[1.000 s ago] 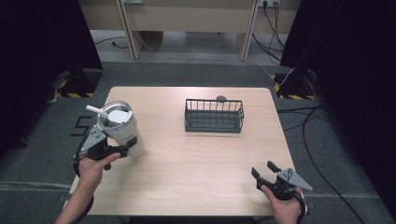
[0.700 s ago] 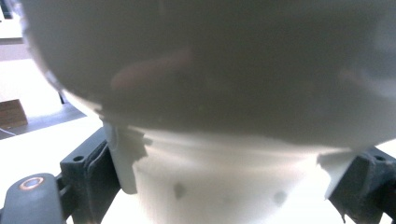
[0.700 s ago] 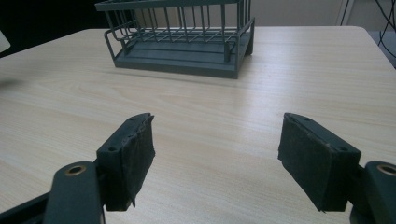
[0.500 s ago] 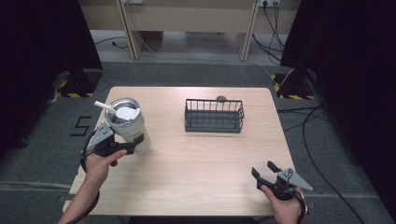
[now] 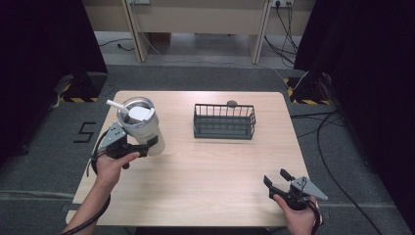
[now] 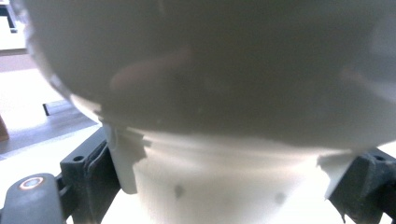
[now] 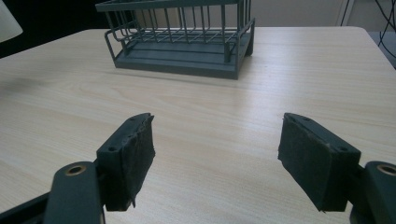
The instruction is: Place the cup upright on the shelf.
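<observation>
L tool (image 5: 147, 145) grips white tumbler (image 5: 141, 125); R tool (image 5: 276, 178) spread wide

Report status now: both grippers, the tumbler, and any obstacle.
Left gripper shut on tumbler, lifted. Right gripper open, idle near table's front edge. Wire basket stands ahead, apart.

tumbler (image 5: 141, 125): white, steel rim, white straw, upright
tumbler place: narrow base clamped between left gripper (image 5: 142, 145) fingers (image 6: 88, 170)
basket (image 5: 224, 121): dark wire, well beyond fingers
</observation>
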